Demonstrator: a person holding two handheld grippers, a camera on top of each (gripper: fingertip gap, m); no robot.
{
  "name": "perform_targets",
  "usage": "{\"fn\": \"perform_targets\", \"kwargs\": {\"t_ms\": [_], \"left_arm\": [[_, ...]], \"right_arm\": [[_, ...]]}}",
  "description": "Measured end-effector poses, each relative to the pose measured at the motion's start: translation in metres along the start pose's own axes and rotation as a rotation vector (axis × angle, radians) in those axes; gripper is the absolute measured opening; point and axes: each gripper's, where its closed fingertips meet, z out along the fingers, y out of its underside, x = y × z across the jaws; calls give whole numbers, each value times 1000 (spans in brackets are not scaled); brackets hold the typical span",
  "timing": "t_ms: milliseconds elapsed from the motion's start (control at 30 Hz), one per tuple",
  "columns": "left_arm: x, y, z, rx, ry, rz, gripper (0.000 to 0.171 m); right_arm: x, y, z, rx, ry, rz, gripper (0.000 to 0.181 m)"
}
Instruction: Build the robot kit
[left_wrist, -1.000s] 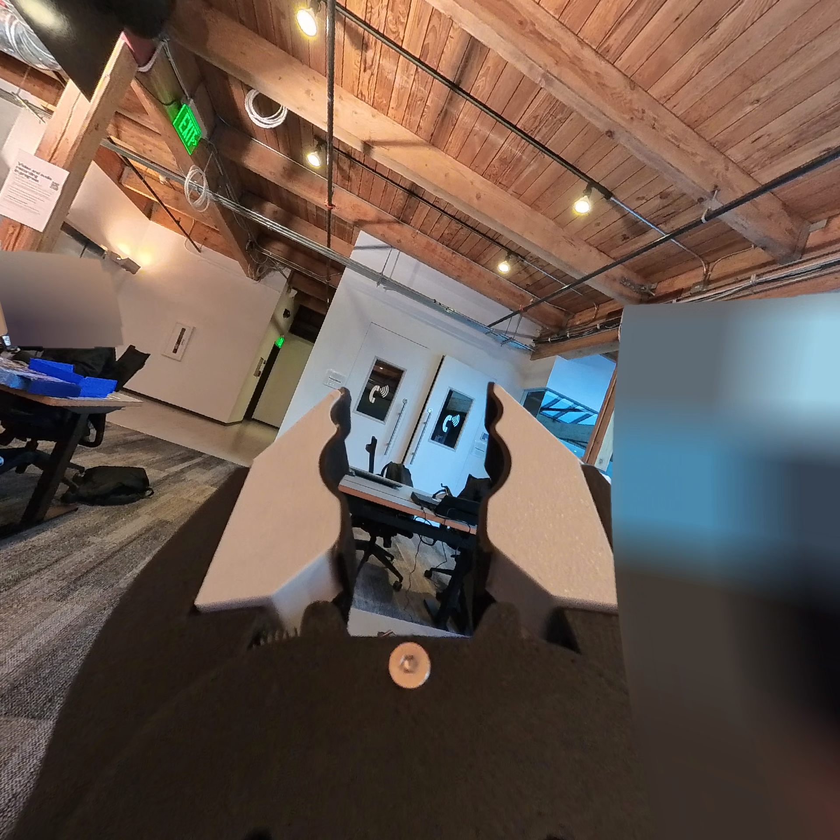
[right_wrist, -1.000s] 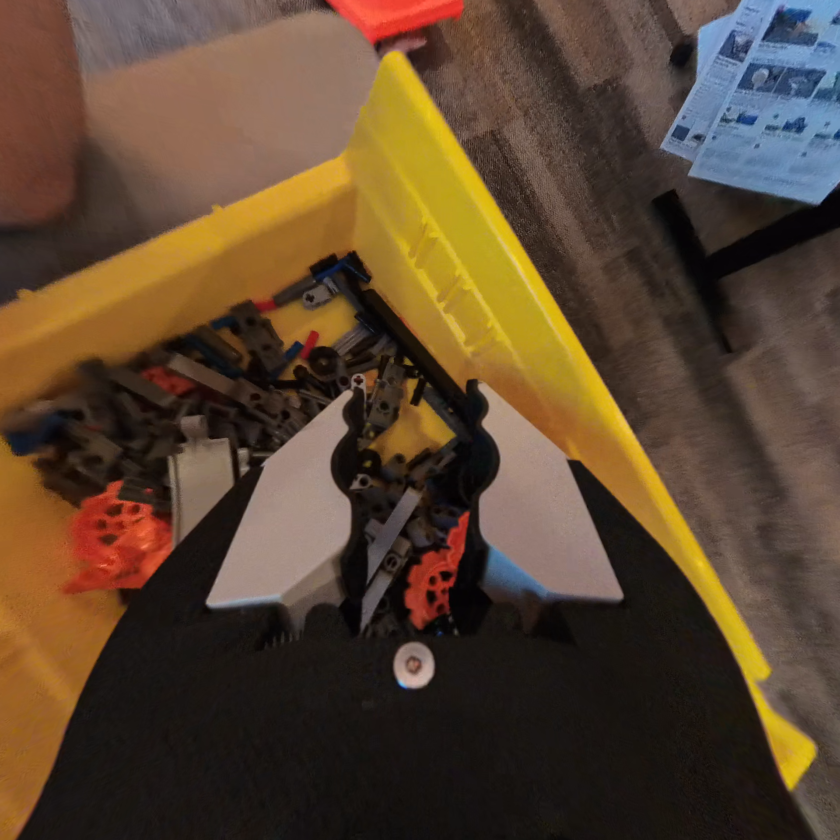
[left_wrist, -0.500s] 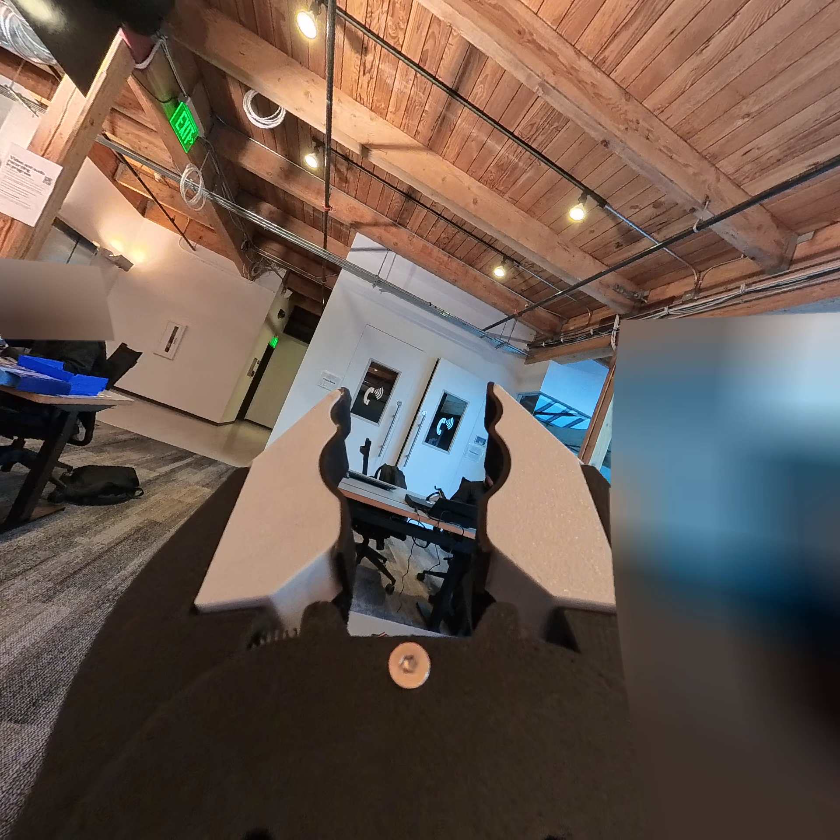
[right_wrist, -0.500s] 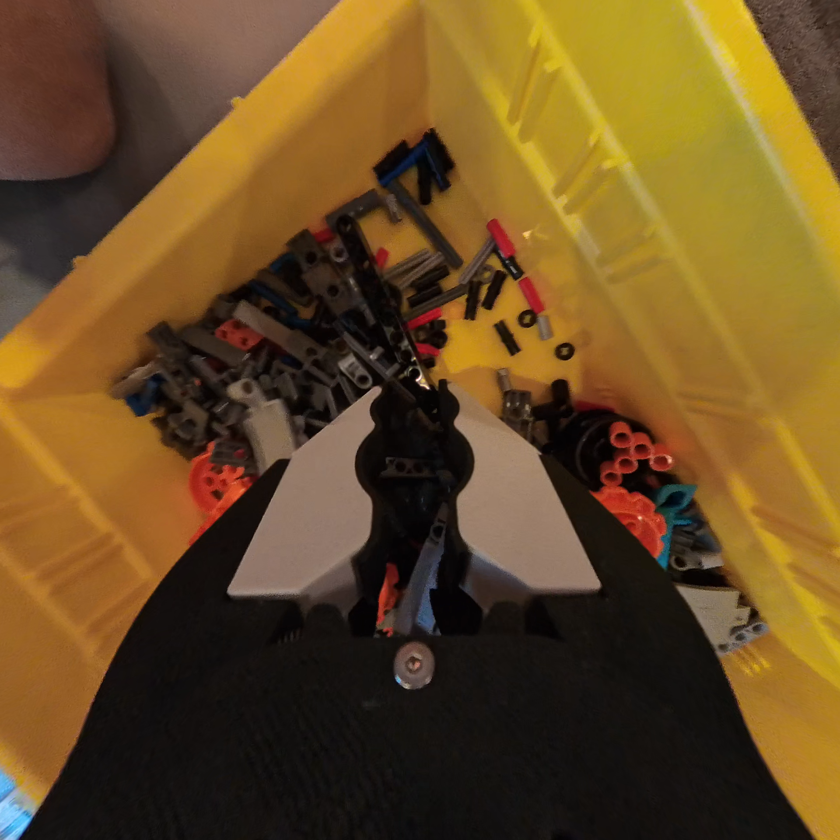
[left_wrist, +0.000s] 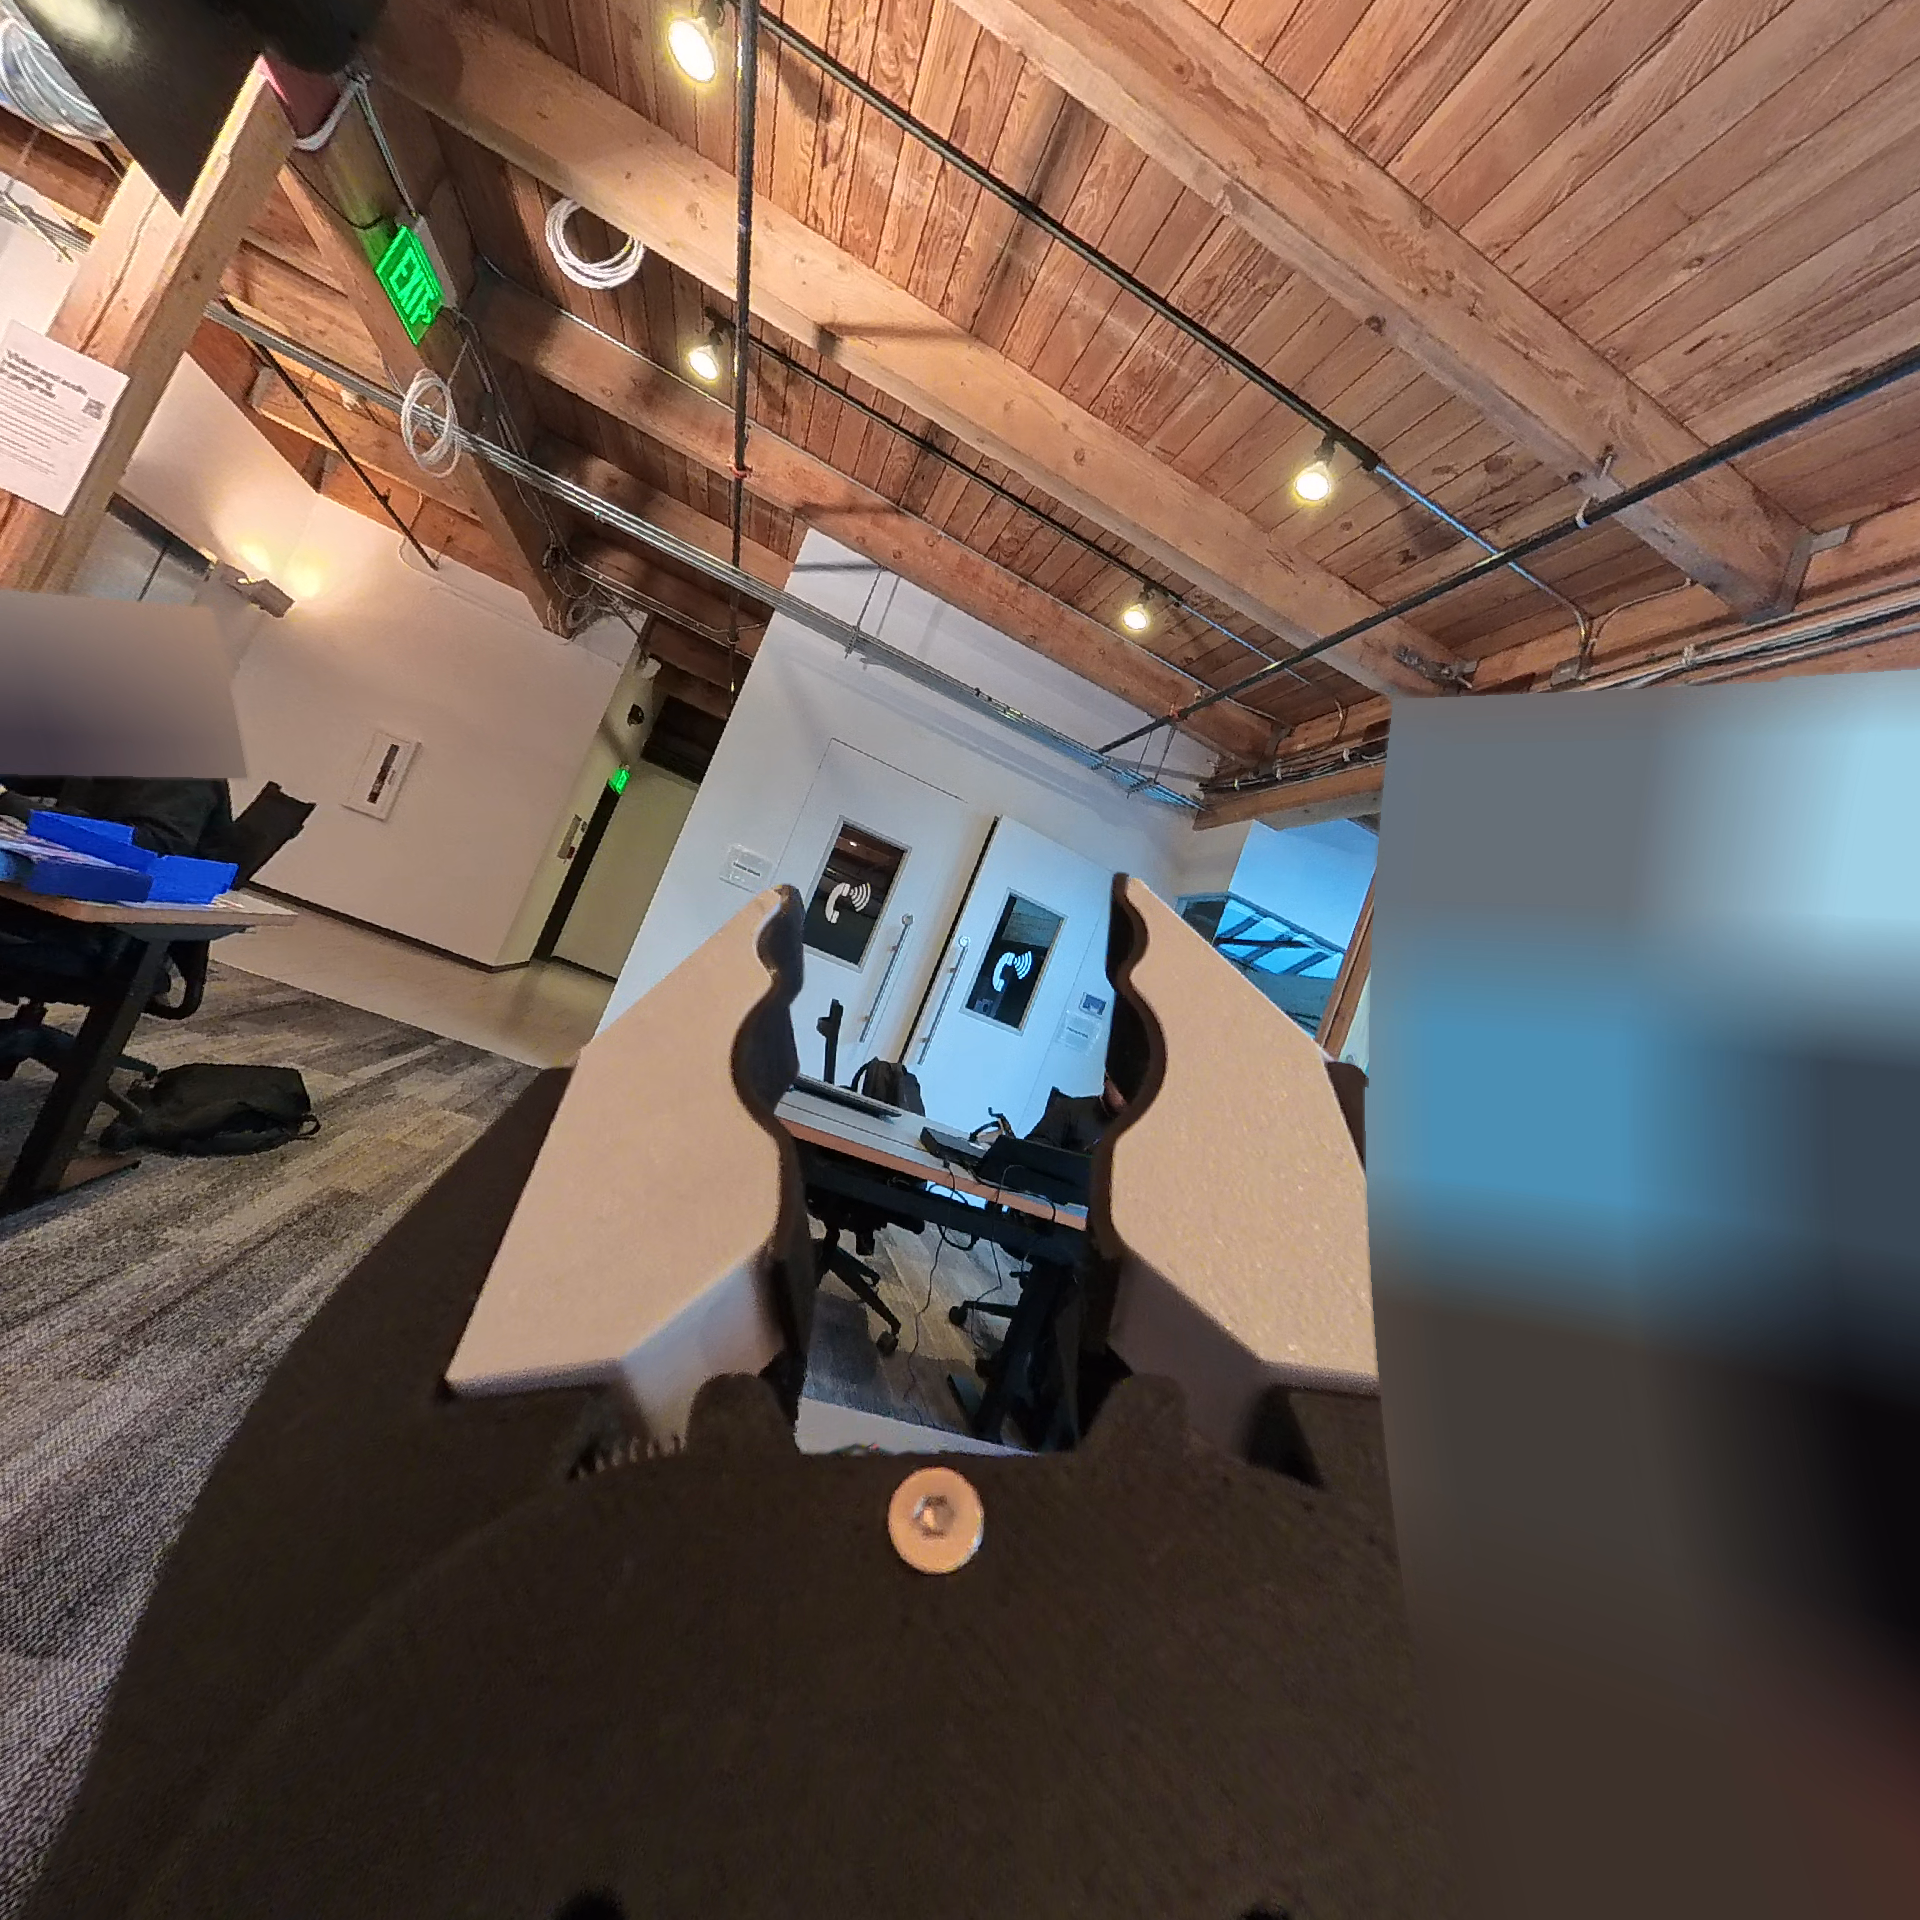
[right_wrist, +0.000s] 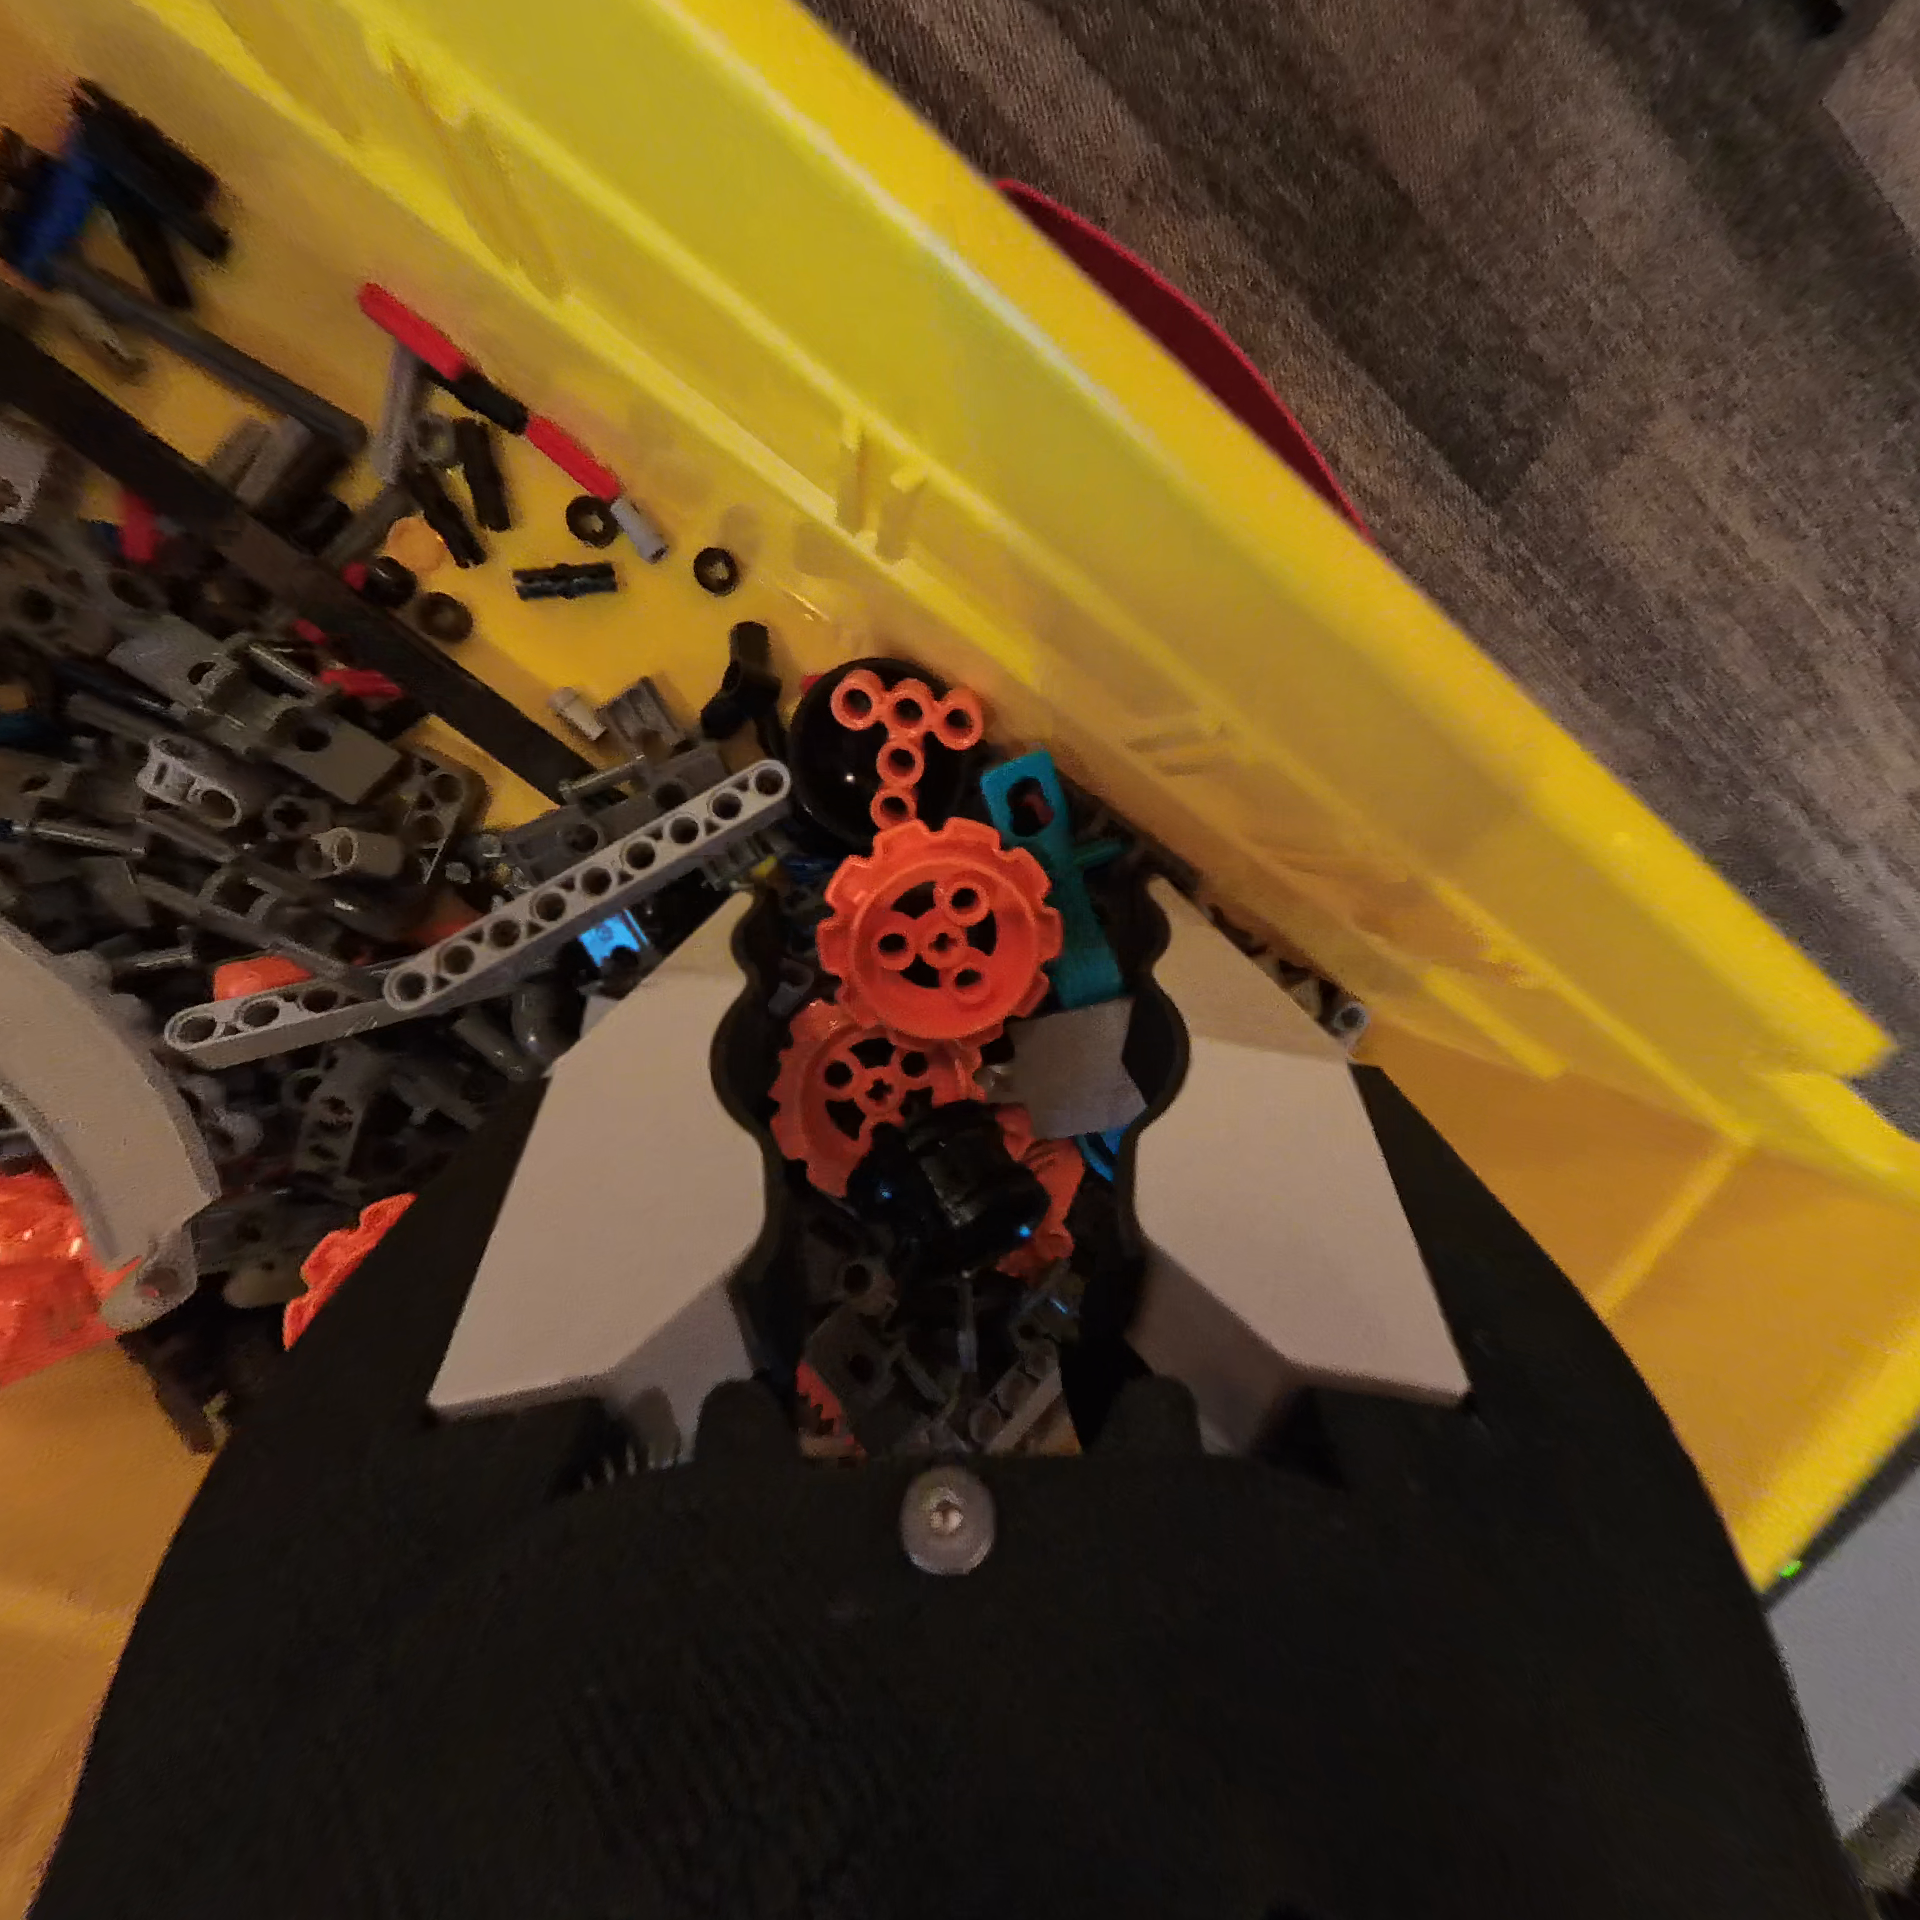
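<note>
Both grippers spread, nothing clamped.
Left gripper (left_wrist: 948, 914) is tilted upward toward the wooden ceiling (left_wrist: 1195, 260), jaws apart, empty air between the pale fingers (left_wrist: 644, 1174). Right gripper (right_wrist: 948, 914) points down into the yellow bin (right_wrist: 1039, 436), jaws apart, fingertips low among the loose parts; contact with any of them can't be confirmed.

Bright ceiling spotlights (left_wrist: 1311, 481); dim, blurred bin (right_wrist: 1039, 436).

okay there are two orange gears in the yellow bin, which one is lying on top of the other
The upper gear, the one nearer the fingertips of the right gripper. Its whole toothed rim shows, and it covers part of the lower gear.
</note>
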Motion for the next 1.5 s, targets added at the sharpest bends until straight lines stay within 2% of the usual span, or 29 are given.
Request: {"fn": "perform_targets", "kwargs": {"t_ms": [33,100,233,267,333,467,767,800,867,933,1033,1100,1200,1300,1400,1500], "left_arm": [[0,0,0,-1,0,1,56],[0,0,0,0,0,2,56],[0,-2,-1,7,-1,1,56],[0,-2,-1,7,0,0,56],[0,-1,-1,5,1,-1,56],[1,-3,-2,11,4,-1,56],[2,-2,-1,7,6,2,56],[2,-2,-1,7,5,2,56],[2,-2,-2,9,7,0,56],[2,-3,-2,13,6,2,56],[3,-3,-2,13,7,2,56],[2,-2,-1,9,6,4,56],[2,0,1,3,8,0,56],[3,1,2,-2,9,2,56],[3,1,2,-2,10,2,56],[3,0,1,3,9,1,56]], "right_arm": [[-2,0,2,-8,-13,17,67],[-5,0,0,-33,-15,31,54],[-15,6,-6,-82,-14,45,49],[-19,6,-9,-81,-20,47,39],[-36,6,-14,-68,-79,81,39],[-58,10,-20,-66,-109,81,38],[-129,-35,-44,103,-391,144,39],[-128,-36,-48,109,-388,127,43],[-104,-35,-55,122,-293,104,51],[-61,-24,-57,99,-146,106,49],[-16,-11,-50,86,-62,199,37],[-13,-10,-39,81,-114,248,32],[-19,-4,-18,-8,-174,289,42],[-21,-11,-3,-22,-165,281,41],[-28,-16,-1,-62,-206,291,16],[-34,-23,-8,-78,-237,299,15]]}}
